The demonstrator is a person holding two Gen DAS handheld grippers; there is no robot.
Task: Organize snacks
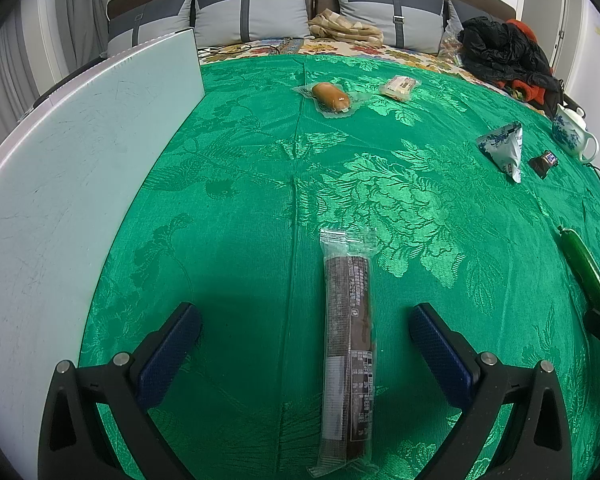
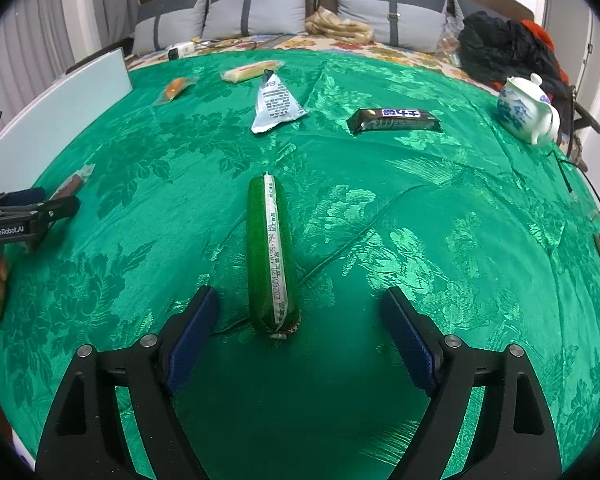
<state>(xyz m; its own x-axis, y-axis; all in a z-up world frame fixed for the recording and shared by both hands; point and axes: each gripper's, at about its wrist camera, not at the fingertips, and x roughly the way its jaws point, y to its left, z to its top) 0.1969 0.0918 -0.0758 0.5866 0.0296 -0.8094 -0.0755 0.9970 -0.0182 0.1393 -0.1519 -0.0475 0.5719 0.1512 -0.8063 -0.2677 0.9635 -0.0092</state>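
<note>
My left gripper [image 1: 305,316] is open, its jaws straddling a long dark brown snack bar in clear wrap [image 1: 350,340] that lies on the green cloth [image 1: 240,208]. My right gripper [image 2: 300,300] is open, its jaws on either side of the near end of a green sausage stick [image 2: 269,252]; the stick also shows in the left wrist view [image 1: 586,270]. Farther off lie a bread roll [image 1: 331,97], a pale wrapped cake [image 1: 399,87], a white triangular pouch [image 2: 274,103] and a black chocolate bar [image 2: 394,119].
A white board [image 1: 60,184] lies along the left edge of the cloth. A blue-and-white teapot [image 2: 526,110] stands at the far right, near a cable [image 2: 580,184]. Grey pillows [image 2: 260,8] and dark clothes [image 2: 496,46] lie behind. The left gripper shows in the right wrist view [image 2: 40,210].
</note>
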